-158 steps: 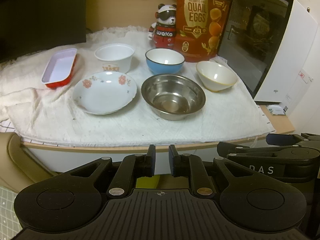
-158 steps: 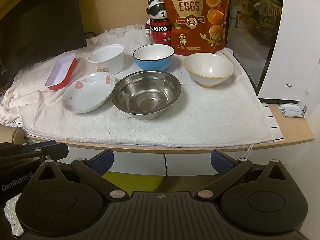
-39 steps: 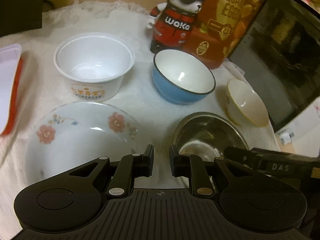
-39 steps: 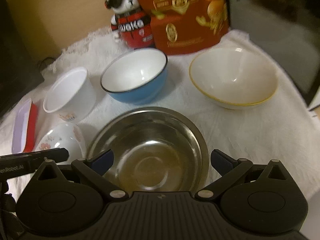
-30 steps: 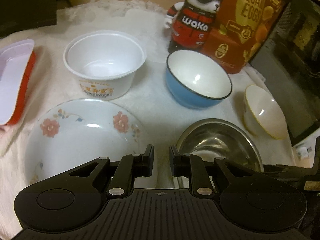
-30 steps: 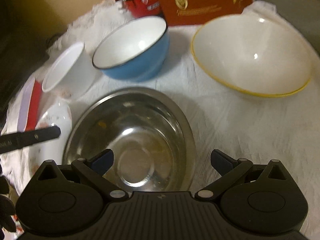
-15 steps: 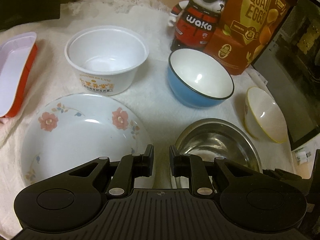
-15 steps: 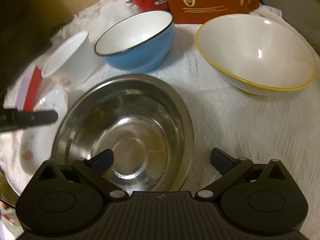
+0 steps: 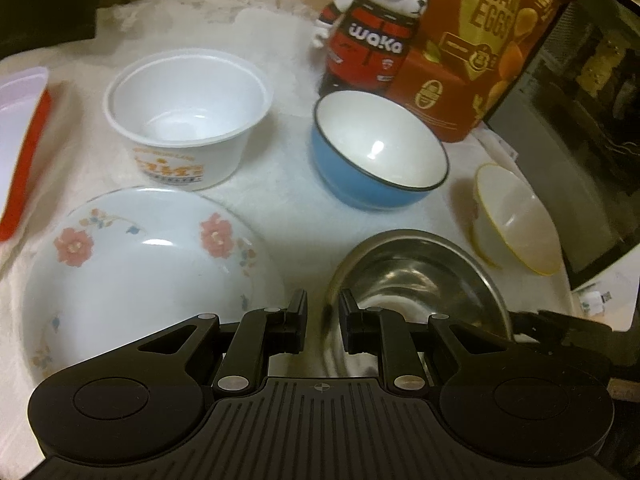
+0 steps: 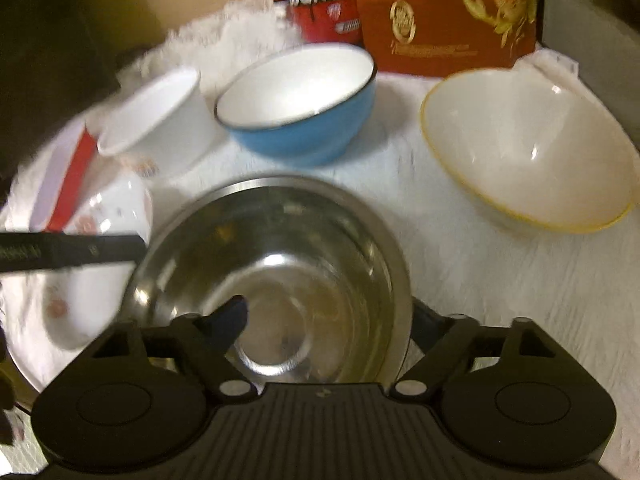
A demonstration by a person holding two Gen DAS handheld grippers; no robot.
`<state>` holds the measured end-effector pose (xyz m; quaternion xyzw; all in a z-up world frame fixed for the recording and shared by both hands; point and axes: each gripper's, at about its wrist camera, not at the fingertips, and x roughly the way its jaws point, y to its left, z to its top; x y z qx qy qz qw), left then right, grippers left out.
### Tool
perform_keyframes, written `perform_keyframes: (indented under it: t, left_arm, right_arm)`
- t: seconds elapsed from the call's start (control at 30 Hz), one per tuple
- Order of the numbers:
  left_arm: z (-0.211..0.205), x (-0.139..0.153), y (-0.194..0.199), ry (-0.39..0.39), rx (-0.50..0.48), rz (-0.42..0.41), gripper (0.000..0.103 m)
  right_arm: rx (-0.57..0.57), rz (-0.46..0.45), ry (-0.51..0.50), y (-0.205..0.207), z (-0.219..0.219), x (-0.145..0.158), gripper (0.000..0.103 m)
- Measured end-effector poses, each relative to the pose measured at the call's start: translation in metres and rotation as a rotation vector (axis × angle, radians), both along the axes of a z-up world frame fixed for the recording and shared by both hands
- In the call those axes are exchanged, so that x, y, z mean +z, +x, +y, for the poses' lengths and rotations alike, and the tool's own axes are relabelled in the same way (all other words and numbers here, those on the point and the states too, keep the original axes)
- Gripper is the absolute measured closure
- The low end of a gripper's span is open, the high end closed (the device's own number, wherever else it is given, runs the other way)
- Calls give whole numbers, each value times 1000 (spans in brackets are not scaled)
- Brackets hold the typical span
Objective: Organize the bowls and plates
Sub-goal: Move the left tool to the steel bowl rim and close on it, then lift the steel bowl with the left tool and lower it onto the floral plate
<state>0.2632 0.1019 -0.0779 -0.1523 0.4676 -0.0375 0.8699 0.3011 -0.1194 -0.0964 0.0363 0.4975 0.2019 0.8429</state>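
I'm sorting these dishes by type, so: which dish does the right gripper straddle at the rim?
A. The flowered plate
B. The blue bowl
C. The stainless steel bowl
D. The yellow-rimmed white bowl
C: in the right wrist view the right gripper has one finger inside the stainless steel bowl and the other outside its rim.

The right wrist view is motion-blurred, and the steel bowl (image 10: 280, 280) apparently hides one fingertip.

The left gripper (image 9: 323, 322) hangs tilted downward, jaws nearly together with nothing between them. The right gripper (image 10: 332, 320) tilts down too, jaws just closing in.
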Motion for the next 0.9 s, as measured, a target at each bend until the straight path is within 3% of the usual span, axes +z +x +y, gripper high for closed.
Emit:
perform_keyframes:
  t: [0.13, 0.27, 0.47, 0.73, 0.9]
  left_arm:
    - [-7, 0, 4, -7, -34, -3, 72]
    - [-10, -1, 8, -8, -39, -3, 72]
    - [-13, -8, 12, -1, -63, 37, 71]
    - [-24, -19, 12, -48, -137, 108, 65]
    - [-29, -36, 16, -67, -152, 145, 66]
  right_arm:
    - [-34, 16, -4, 5, -7, 2, 54]
    - [-58, 35, 18, 2, -15, 2, 61]
    - [-78, 44, 21, -5, -22, 2, 62]
    - [-102, 45, -11, -7, -26, 4, 61]
    - [-108, 90, -28, -1, -21, -7, 61]
